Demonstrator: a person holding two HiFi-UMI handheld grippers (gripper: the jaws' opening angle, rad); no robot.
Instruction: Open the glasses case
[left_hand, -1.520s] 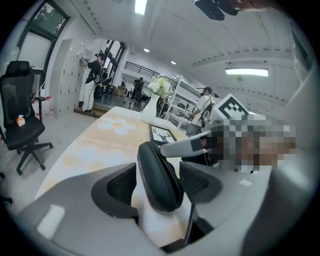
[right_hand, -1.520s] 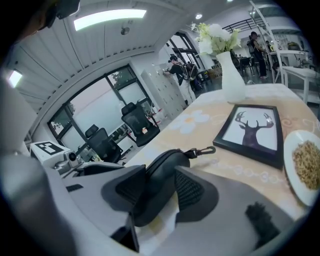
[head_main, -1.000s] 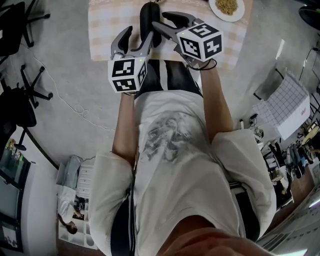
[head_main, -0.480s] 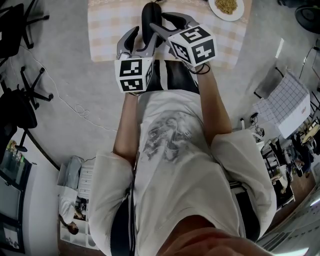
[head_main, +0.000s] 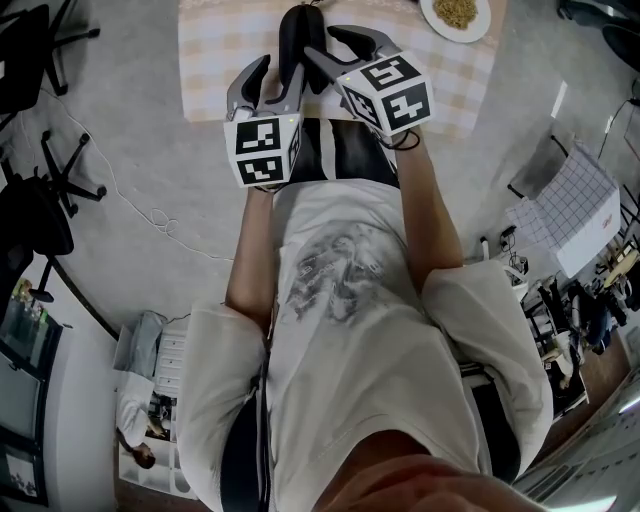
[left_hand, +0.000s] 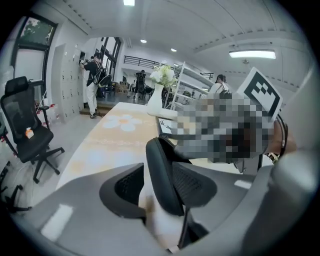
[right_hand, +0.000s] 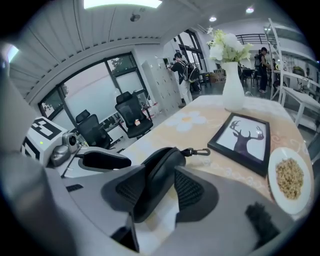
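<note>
Head view: the glasses case (head_main: 293, 35) stands upright at top centre over the checked table (head_main: 215, 60), between your left gripper (head_main: 280, 68) and right gripper (head_main: 318, 42).

Left gripper view: your jaws have just been closing around the case, and the left pad is not yet touching it.

Right gripper view: your jaws pinch the case.

It still looks closed, so all the opening is left.

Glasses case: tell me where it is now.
Head view, top centre, over the checked tablecloth: the glasses case is pinched by the right gripper and between the jaws of the left gripper, which have just been closing.
</note>
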